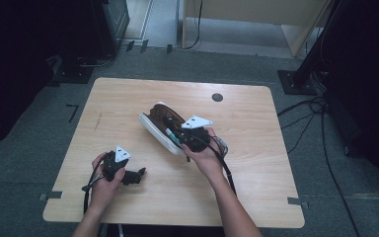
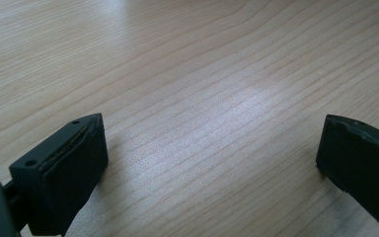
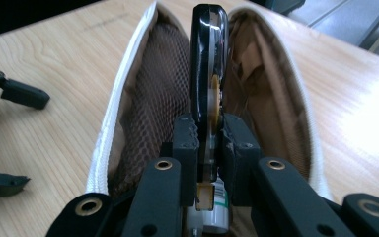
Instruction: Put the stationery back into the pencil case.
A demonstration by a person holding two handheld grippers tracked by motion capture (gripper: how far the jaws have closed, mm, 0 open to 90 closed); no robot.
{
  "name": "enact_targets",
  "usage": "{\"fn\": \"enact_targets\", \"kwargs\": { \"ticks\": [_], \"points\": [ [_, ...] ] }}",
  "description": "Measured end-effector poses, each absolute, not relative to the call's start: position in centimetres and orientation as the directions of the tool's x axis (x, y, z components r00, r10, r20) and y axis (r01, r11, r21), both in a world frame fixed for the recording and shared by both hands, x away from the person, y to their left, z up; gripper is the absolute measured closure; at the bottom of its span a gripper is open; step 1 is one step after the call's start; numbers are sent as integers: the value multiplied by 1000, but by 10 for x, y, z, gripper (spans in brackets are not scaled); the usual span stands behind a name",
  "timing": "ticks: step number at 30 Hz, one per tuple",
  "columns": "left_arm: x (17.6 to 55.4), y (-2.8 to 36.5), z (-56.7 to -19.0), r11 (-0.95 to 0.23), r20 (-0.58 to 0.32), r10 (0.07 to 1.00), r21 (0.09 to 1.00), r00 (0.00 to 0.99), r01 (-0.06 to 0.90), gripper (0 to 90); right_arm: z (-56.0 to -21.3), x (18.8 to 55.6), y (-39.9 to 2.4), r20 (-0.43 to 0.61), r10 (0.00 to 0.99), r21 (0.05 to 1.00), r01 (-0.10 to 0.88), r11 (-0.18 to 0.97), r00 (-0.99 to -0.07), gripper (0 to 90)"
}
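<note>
A white zip pouch (image 1: 150,127) with a brown lining lies unzipped in the middle of the wooden table (image 1: 128,94). My right gripper (image 1: 173,129) reaches into its mouth. In the right gripper view the right gripper (image 3: 209,136) is shut on a flat glossy black object (image 3: 205,59), held on edge between the pouch's two walls (image 3: 128,94), beside a brown mesh pocket (image 3: 160,74). A small white and green cylinder (image 3: 218,202) shows just under the jaws. My left gripper (image 1: 137,176) rests low at the table's front left; it (image 2: 209,158) is open over bare wood.
A dark round grommet (image 1: 217,97) sits near the table's far edge. Bare tabletop lies on both sides of the pouch. Cables (image 1: 321,133) trail on the grey floor at the right, and black stands (image 1: 296,79) flank the table.
</note>
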State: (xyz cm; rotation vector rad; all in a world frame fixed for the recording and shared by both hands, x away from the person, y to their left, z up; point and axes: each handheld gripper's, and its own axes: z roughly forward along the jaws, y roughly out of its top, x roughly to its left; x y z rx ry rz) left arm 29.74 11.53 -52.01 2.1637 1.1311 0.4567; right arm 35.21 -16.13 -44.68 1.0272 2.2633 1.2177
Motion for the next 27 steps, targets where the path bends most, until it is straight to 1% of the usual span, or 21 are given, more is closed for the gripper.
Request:
{"fn": "enact_targets", "kwargs": {
  "ticks": [14, 27],
  "points": [
    [297, 115, -520, -422, 9, 822, 682, 570, 598, 0, -460, 359, -156, 27, 779, 765, 514, 387, -627, 786],
    [297, 115, -520, -420, 8, 823, 682, 568, 599, 0, -466, 360, -151, 16, 781, 722, 547, 423, -624, 785]
  ]
}}
